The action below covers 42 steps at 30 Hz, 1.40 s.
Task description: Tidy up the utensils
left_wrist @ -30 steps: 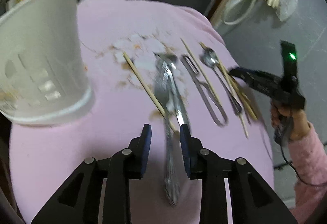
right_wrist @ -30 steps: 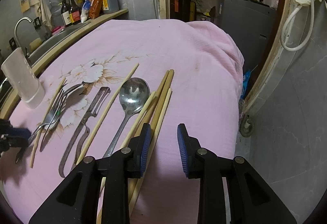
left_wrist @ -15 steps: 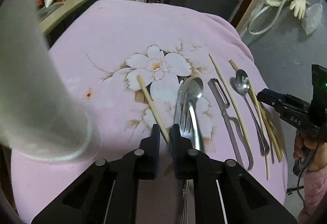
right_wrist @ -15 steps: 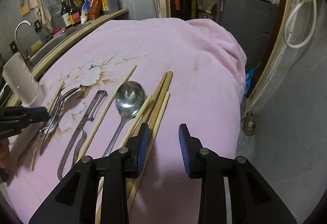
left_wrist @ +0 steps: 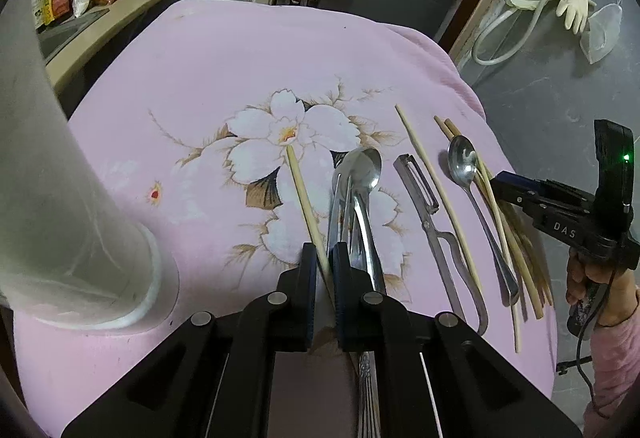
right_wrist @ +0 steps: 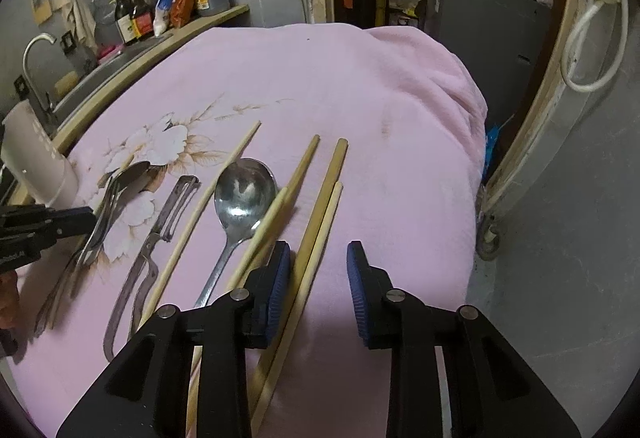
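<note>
Utensils lie in a row on a pink flowered cloth (left_wrist: 248, 70). My left gripper (left_wrist: 323, 266) is shut on a single wooden chopstick (left_wrist: 301, 190), beside a steel spoon and fork (left_wrist: 358, 182). To the right lie a peeler (left_wrist: 430, 214), another chopstick (left_wrist: 432, 178), a second spoon (left_wrist: 466, 170) and several chopsticks. My right gripper (right_wrist: 318, 270) is open, low over a pair of chopsticks (right_wrist: 320, 222) at the cloth's right side, next to that spoon (right_wrist: 240, 198) and the peeler (right_wrist: 164, 226). A white utensil holder (left_wrist: 52, 206) stands at the left.
Sauce bottles (right_wrist: 160, 10) and a sink tap (right_wrist: 36, 54) line a counter beyond the cloth's left side. The cloth's right edge drops to a grey floor (right_wrist: 560, 238). A hose and gloves (left_wrist: 552, 2) hang at the far right.
My left gripper has closed from open onto the single chopstick and drawn back from the spoon and fork. My right gripper moved slightly forward over the chopstick pair and stayed open.
</note>
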Available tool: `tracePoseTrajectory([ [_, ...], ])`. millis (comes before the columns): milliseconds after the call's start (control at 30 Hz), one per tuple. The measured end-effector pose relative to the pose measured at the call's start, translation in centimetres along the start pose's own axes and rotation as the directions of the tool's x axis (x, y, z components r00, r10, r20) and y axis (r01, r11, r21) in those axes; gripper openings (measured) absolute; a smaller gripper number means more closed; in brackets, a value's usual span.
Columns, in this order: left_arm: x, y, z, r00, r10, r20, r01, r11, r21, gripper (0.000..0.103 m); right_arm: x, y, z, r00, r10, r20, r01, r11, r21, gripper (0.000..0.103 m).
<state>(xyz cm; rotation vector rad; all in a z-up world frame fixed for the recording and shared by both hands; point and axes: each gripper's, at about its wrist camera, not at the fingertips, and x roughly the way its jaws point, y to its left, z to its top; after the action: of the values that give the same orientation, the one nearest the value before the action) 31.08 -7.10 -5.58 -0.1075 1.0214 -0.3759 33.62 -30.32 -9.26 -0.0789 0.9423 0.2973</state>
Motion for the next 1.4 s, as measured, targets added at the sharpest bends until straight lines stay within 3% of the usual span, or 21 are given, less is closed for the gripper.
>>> tracePoseTrajectory([
  [600, 0.7, -0.2, 0.3, 1.0, 0.008, -0.02, -0.008, 0.999, 0.035, 0.007, -1.2, -1.4, -0.3, 0.998, 0.061, 0.022, -0.063, 0.992, 0.107, 0.02],
  [1133, 0.7, 0.1, 0.2, 1.0, -0.006, -0.017, 0.007, 0.999, 0.032, 0.008, 0.0, -1.1, 1.1, 0.999, -0.048, -0.013, 0.049, 0.998, 0.037, 0.02],
  [1233, 0.7, 0.1, 0.2, 1.0, -0.008, -0.015, 0.008, 0.999, 0.034, 0.008, 0.6, -1.1, 1.1, 0.999, -0.029, -0.034, 0.031, 0.999, 0.04, 0.02],
  [1400, 0.7, 0.2, 0.2, 1.0, -0.012, -0.018, 0.013, 0.999, 0.038, 0.008, 0.6, 0.3, 0.5, 0.996, -0.078, -0.035, 0.076, 0.997, -0.032, 0.021],
])
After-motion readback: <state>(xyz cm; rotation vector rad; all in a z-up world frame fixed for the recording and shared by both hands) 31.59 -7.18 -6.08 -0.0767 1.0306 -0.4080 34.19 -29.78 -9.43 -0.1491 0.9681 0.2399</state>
